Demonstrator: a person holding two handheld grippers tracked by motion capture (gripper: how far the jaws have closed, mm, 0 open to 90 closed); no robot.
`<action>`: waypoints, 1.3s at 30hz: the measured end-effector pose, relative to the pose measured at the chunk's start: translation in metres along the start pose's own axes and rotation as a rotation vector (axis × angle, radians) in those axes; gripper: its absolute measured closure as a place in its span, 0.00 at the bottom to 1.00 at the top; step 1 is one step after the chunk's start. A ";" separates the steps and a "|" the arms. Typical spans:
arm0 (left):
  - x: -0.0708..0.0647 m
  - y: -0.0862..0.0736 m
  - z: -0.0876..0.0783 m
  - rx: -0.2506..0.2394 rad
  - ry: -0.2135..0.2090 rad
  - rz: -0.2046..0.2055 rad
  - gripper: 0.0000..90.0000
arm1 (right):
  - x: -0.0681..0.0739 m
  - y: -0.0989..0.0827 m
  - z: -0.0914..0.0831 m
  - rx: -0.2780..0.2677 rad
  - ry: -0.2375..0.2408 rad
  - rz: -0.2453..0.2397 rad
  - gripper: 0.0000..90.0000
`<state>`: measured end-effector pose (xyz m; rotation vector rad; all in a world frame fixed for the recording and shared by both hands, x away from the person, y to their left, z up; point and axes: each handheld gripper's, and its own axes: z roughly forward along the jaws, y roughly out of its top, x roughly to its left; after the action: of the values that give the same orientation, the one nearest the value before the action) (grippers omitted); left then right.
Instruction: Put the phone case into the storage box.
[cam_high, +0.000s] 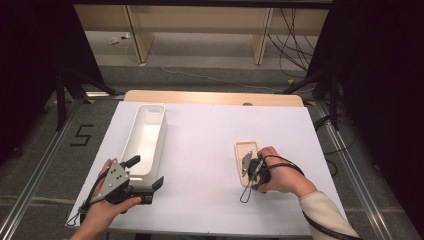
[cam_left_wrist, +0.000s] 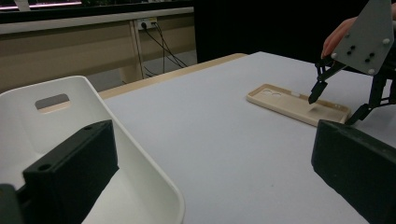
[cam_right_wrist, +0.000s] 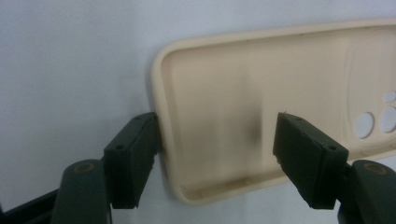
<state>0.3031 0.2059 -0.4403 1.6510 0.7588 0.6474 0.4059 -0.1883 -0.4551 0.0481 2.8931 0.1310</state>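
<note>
A beige phone case (cam_high: 246, 150) (cam_left_wrist: 289, 100) (cam_right_wrist: 243, 107) lies hollow side up on the white table cover, right of the middle. My right gripper (cam_high: 248, 175) (cam_left_wrist: 332, 109) (cam_right_wrist: 215, 126) points down at the case's near end. Its jaws stand apart astride the end wall: one jaw touches the rim from outside, the other hangs inside the case, clear of the wall. At the near left my left gripper (cam_high: 146, 172) (cam_left_wrist: 215, 135) stands open with nothing gripped, right next to the near end of a white bin (cam_high: 161, 135) (cam_left_wrist: 140, 154).
The long white bin runs from the near left toward the back and looks empty. The white cover (cam_high: 210, 165) has a wooden table edge (cam_high: 210, 97) at the back. Dark floor, cables and stands surround the table.
</note>
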 end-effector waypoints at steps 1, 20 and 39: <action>0.000 0.000 0.000 0.000 0.000 0.000 0.00 | 0.000 0.000 0.000 0.005 0.007 -0.001 0.37; 0.000 0.000 0.000 0.000 -0.001 -0.002 0.00 | 0.004 0.006 -0.003 0.032 0.065 -0.073 0.67; -0.001 0.000 0.000 0.000 -0.004 -0.003 0.00 | 0.009 0.007 -0.004 0.064 0.082 -0.073 0.80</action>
<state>0.3026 0.2051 -0.4407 1.6504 0.7584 0.6419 0.3966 -0.1809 -0.4526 -0.0521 2.9763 0.0279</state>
